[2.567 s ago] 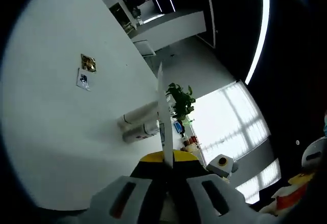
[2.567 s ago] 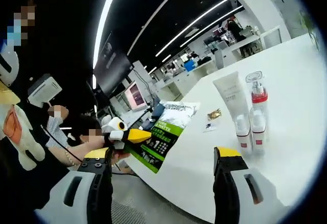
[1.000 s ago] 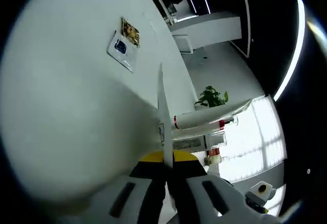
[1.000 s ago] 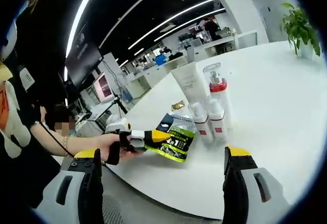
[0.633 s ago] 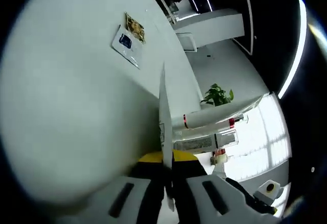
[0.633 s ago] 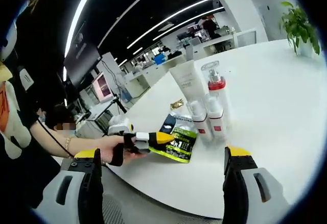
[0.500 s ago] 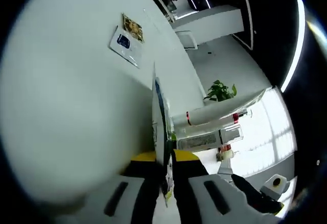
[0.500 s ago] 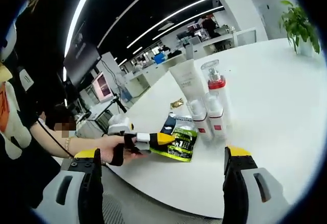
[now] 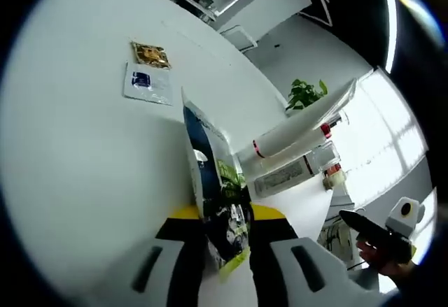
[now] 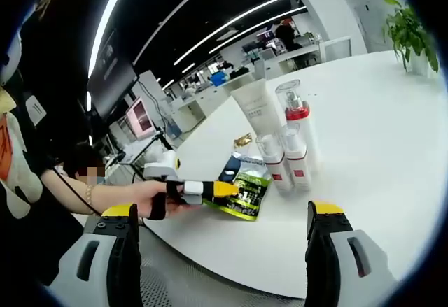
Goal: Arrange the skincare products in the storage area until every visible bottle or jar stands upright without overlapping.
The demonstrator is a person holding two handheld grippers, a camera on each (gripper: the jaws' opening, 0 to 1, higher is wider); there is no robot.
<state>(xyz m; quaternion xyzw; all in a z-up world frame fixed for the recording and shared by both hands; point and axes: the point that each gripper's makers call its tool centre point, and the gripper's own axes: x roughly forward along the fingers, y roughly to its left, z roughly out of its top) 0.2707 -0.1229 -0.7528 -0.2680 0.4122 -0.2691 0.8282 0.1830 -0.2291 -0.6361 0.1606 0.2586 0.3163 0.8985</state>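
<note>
Left claw (image 10: pixel 227 189) grips the green pouch (image 10: pixel 241 194) on the white bench (image 10: pixel 378 146).
The pouch lies just left of four upright skincare bottles (image 10: pixel 283 136); the right claw (image 10: pixel 218 247) is wide open, holding nothing.

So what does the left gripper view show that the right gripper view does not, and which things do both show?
Left gripper view alone: the blue-printed sachet lying flat beside the gold sachet, and the pouch's blue side.

Right gripper view alone: the person's hand on the left gripper, the right gripper with jaws wide apart, and the products standing upright.

Both: the green pouch clamped in the left gripper, the white tube, the red-collared pump bottle, the white table, the potted plant.
</note>
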